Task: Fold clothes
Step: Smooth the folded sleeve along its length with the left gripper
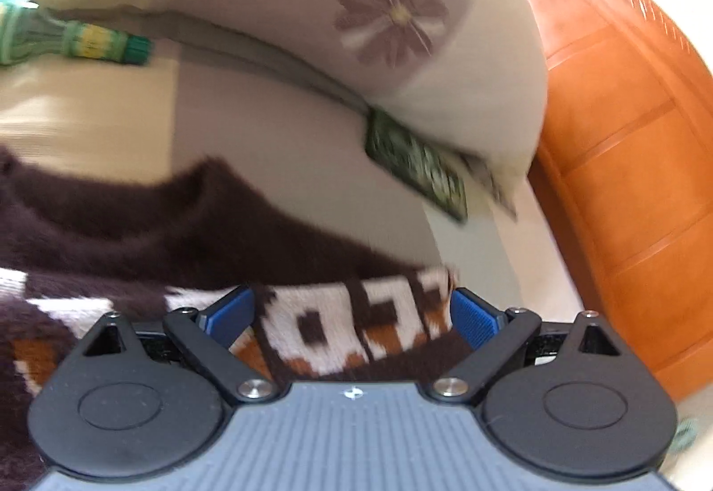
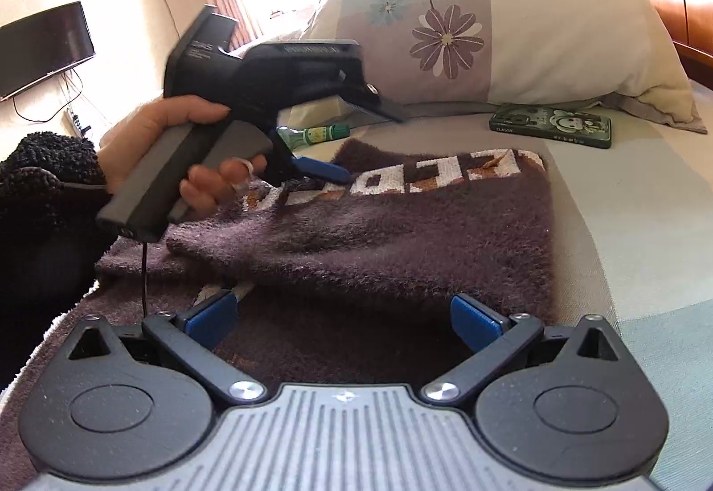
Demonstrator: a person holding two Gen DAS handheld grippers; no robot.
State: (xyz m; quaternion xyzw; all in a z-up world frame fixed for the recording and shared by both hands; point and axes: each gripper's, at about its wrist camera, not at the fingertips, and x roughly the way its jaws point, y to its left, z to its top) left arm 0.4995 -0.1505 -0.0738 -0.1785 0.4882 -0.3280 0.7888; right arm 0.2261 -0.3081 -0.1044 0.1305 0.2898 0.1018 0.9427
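the brown sweater (image 2: 383, 232) is spread on the bed (image 2: 624, 250), partly folded, its lettered band turned toward the pillow (image 2: 534, 36) and its long axis running roughly left to right. the right tool (image 2: 343, 317) is held open and empty over the near hem. the left tool (image 1: 352, 313), also open, is poised at the lettered band, nothing gripped. the far edge is judged nearer to the left tool.
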